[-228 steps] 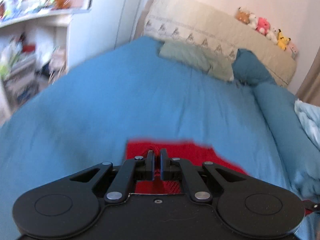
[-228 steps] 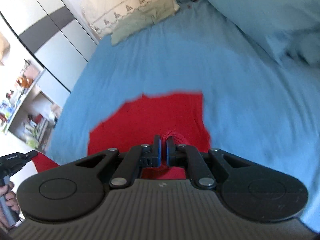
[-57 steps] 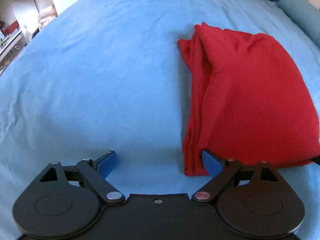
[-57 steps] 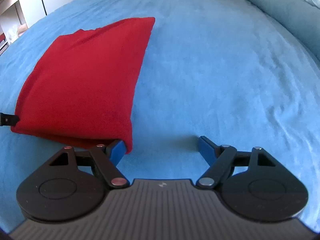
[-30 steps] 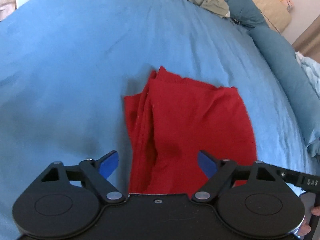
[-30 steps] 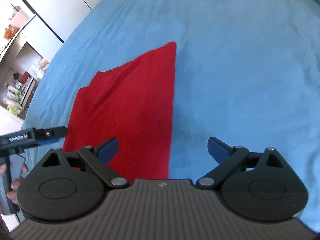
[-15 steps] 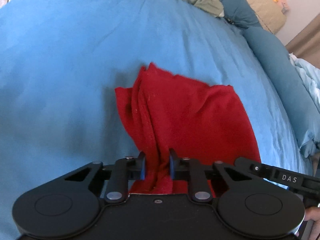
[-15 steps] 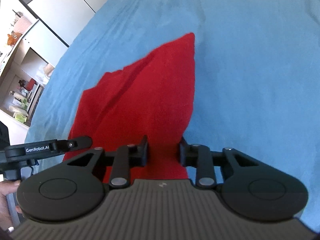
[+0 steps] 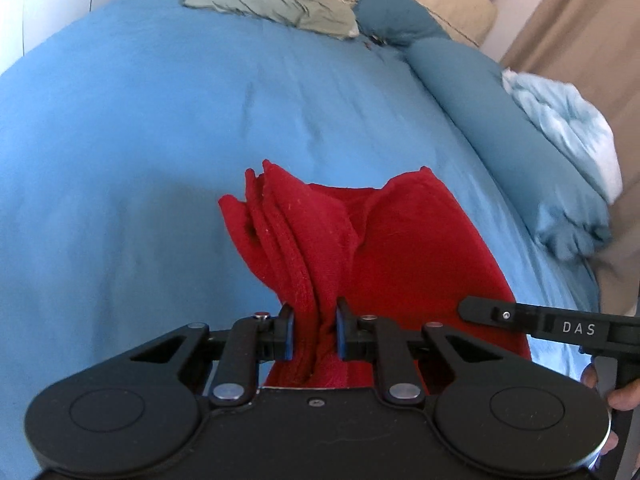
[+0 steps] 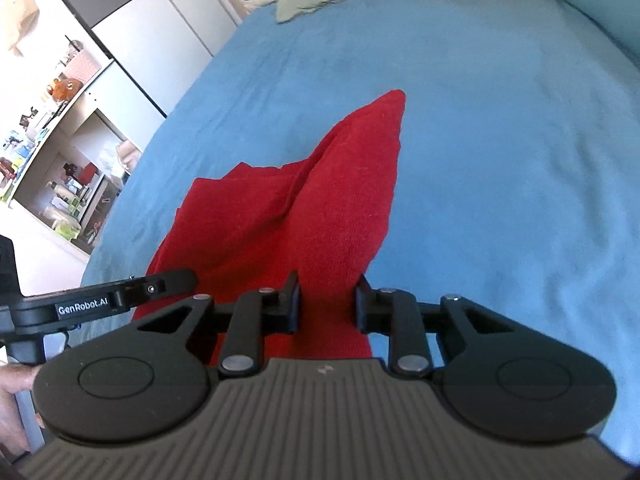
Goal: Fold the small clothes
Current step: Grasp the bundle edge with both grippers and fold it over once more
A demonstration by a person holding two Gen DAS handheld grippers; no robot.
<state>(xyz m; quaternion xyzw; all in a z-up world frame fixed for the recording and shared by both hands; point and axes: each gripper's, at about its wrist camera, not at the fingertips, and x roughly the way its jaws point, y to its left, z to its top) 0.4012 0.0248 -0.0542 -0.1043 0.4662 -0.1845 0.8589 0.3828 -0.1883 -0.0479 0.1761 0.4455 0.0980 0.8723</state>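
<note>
A folded red garment [image 9: 384,240] lies on the blue bed cover [image 9: 160,120]. My left gripper [image 9: 315,334] is shut on the near left corner of the garment, where several layers bunch up between the pads. My right gripper [image 10: 327,304] is shut on the near right corner of the same garment [image 10: 320,200]. The near edge is lifted and the far end still rests on the bed. Each gripper shows at the edge of the other's view.
Grey-green and teal pillows [image 9: 272,4] lie at the head of the bed. A rolled teal duvet [image 9: 500,120] and a pale blue blanket [image 9: 568,120] run along the right side. White cupboards and cluttered shelves [image 10: 60,160] stand to the left.
Both grippers went from open around the garment's near corners to shut on them. The near edge has lifted and the cloth now ridges up toward the far end.
</note>
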